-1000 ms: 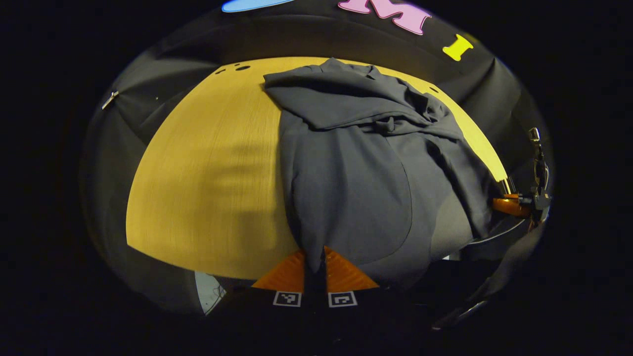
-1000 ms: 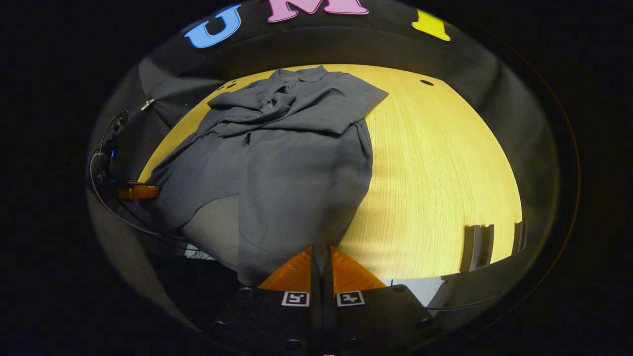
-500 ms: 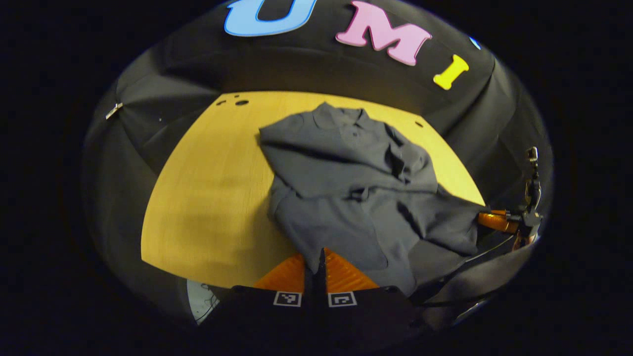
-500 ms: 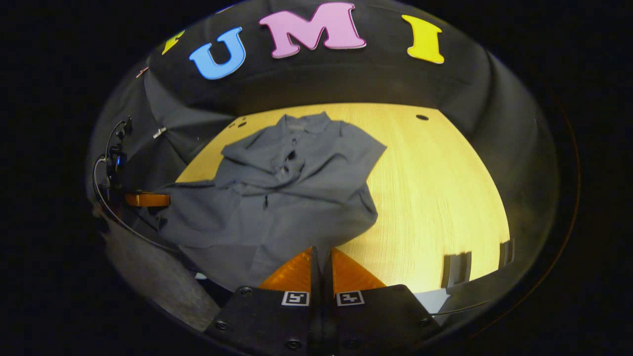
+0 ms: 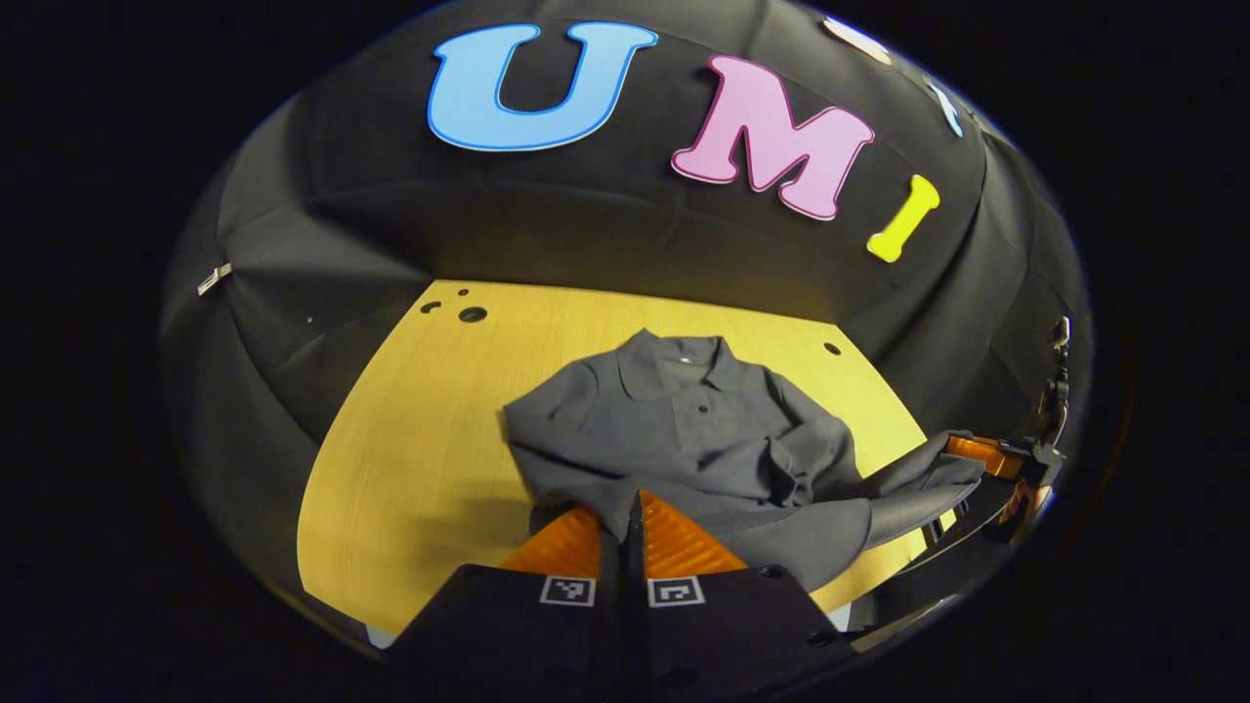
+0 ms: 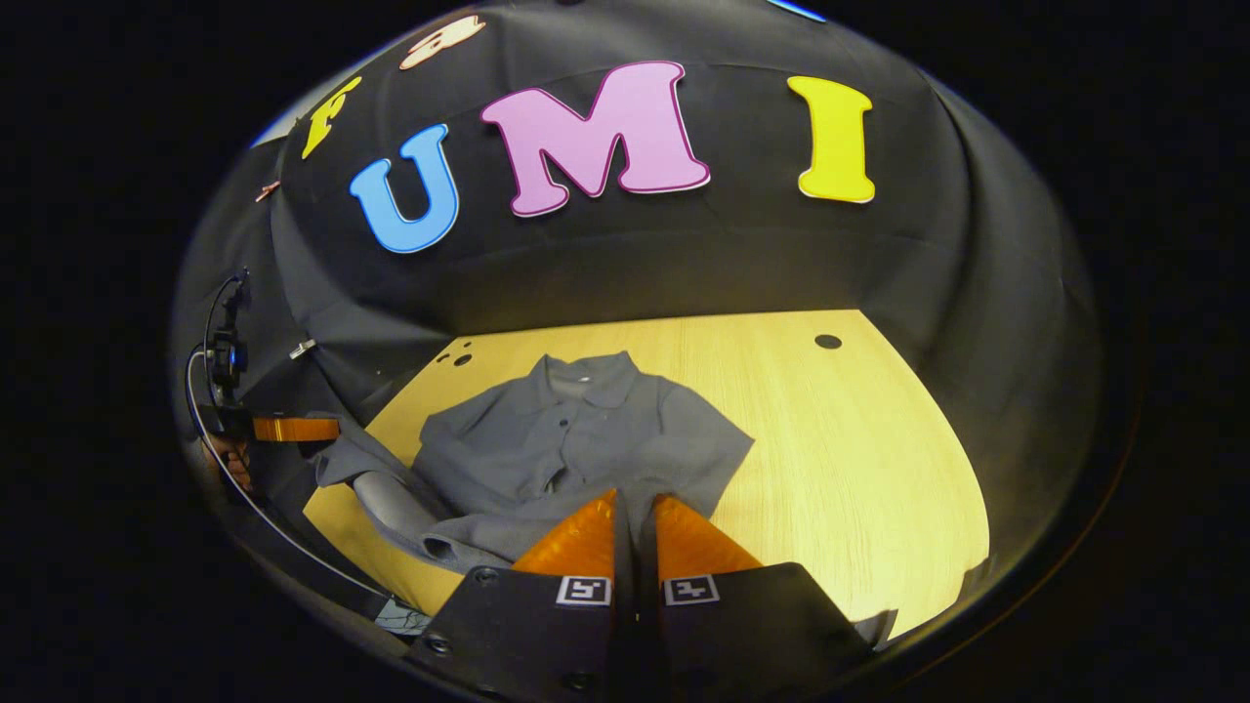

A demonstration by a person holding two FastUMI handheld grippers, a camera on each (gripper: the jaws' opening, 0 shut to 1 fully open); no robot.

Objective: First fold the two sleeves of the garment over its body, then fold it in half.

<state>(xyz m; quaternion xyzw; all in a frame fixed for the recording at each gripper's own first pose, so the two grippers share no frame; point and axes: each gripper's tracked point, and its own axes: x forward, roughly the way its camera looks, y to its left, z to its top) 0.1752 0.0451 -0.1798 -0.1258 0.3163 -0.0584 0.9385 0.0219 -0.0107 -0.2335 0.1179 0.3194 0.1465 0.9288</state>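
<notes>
Wooden table (image 5: 410, 439) ahead. My left gripper (image 5: 622, 513) and right gripper (image 6: 633, 517) each pinch shirt (image 5: 684, 430) hem, lifted; collar lies straight ahead, beyond both, shirt's length running away from me.

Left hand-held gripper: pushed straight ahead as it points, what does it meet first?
Likely the grey shirt its fingers already pinch: the folded body and collar lie directly ahead on the table. Depth is unclear.

the garment (image 5: 684, 430) lies on the table (image 5: 410, 459), collar toward the booth wall. its hem end is lifted off the table's near edge.
</notes>
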